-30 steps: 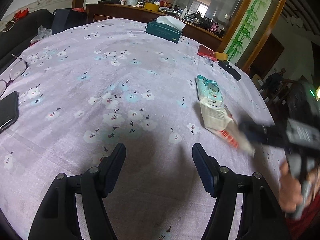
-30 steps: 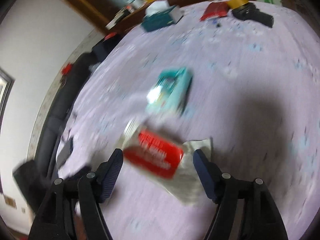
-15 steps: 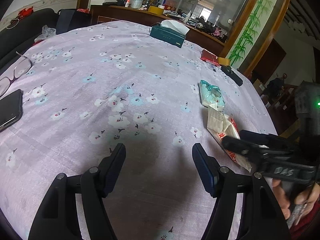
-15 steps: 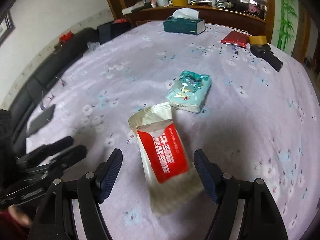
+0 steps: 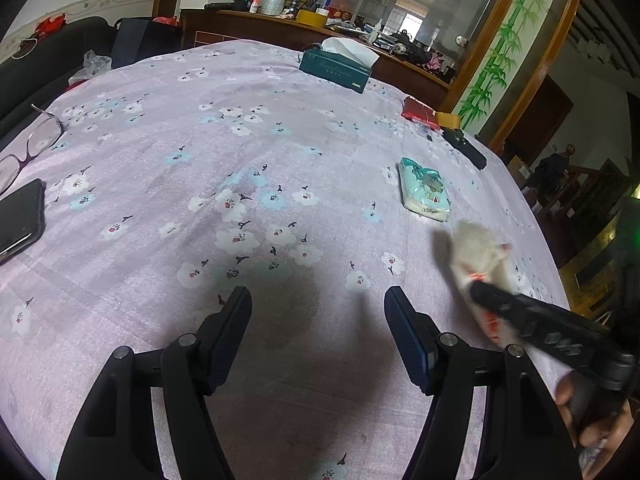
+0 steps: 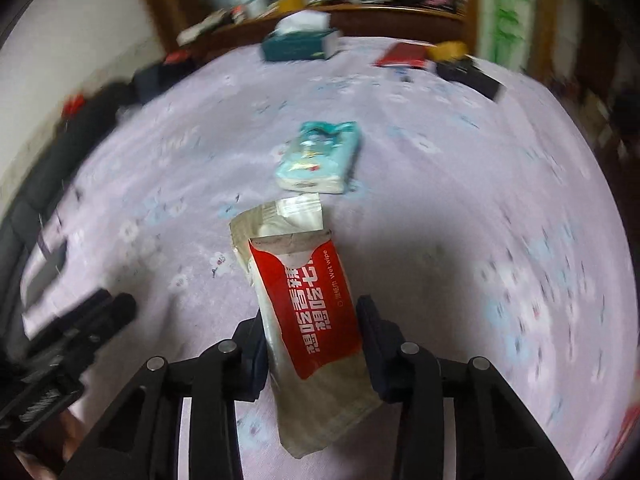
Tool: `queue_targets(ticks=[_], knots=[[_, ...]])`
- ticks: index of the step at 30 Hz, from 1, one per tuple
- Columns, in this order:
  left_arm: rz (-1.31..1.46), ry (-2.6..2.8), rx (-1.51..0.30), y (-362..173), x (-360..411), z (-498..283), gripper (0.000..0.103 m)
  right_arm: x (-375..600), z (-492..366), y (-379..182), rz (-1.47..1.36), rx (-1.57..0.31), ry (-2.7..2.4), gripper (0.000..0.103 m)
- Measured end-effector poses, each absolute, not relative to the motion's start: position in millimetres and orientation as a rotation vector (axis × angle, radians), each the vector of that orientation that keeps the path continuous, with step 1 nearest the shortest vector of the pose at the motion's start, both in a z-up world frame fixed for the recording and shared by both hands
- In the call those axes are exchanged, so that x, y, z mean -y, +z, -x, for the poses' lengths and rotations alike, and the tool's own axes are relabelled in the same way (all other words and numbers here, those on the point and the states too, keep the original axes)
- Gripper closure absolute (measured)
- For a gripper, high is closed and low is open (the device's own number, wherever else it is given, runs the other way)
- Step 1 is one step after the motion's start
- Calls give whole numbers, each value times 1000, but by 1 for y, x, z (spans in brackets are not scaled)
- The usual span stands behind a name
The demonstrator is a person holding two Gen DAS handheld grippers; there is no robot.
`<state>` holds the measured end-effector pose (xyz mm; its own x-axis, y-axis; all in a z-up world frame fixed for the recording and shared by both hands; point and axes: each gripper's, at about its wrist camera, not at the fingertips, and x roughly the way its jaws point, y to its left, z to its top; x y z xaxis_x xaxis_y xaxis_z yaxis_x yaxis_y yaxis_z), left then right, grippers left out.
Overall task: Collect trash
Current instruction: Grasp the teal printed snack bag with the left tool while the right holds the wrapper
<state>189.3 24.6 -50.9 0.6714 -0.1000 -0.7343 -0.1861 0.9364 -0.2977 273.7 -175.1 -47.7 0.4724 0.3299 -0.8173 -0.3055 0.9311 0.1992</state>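
Observation:
A red and silver wet wipe packet (image 6: pixel 296 264) sits between the fingers of my right gripper (image 6: pixel 311 314), whose jaws are closing, and both pads touch its sides. In the left wrist view the same packet (image 5: pixel 476 248) looks blurred and tilted up off the cloth at the tip of the right gripper (image 5: pixel 480 292). Just beyond it, a teal pocket tissue pack (image 5: pixel 424 192) lies flat on the cloth. My left gripper (image 5: pixel 318 300) hangs open over the flowered lilac tablecloth (image 5: pixel 240 140) with nothing between its fingers.
A dark green tissue box (image 5: pixel 336 66) stands at the far edge. A red packet (image 5: pixel 418 110), yellow tape (image 5: pixel 448 119) and a black remote (image 5: pixel 464 148) lie at the far right. A phone (image 5: pixel 16 220) and glasses (image 5: pixel 28 144) lie at the left edge.
The right gripper's fingers have come together onto the wet wipe packet, and the packet's far end has tilted up. The left gripper has stayed still.

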Motion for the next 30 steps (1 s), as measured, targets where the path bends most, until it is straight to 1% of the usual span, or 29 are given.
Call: queue_targets(ticks=[4, 6, 11, 15, 19, 25, 30], knots=[[320, 58, -858, -52, -17, -192, 36, 203, -259, -34, -106, -872, 298, 61], [300, 58, -854, -50, -13, -192, 36, 219, -259, -30, -165, -842, 303, 61], [208, 65, -853, -39, 6, -191, 36, 235, -257, -23, -128, -774, 256, 61], [175, 37, -866, -18, 21, -200, 36, 242, -260, -25, -177, -793, 264, 61], [162, -56, -947, -5, 37, -236, 34, 253, -261, -27, -228, -809, 247, 61], [115, 8, -995, -10, 57, -293, 34, 272, -267, -31, -308, -826, 198, 61], [154, -14, -1039, -17, 68, -339, 34, 283, -272, -35, -353, -840, 171, 61]])
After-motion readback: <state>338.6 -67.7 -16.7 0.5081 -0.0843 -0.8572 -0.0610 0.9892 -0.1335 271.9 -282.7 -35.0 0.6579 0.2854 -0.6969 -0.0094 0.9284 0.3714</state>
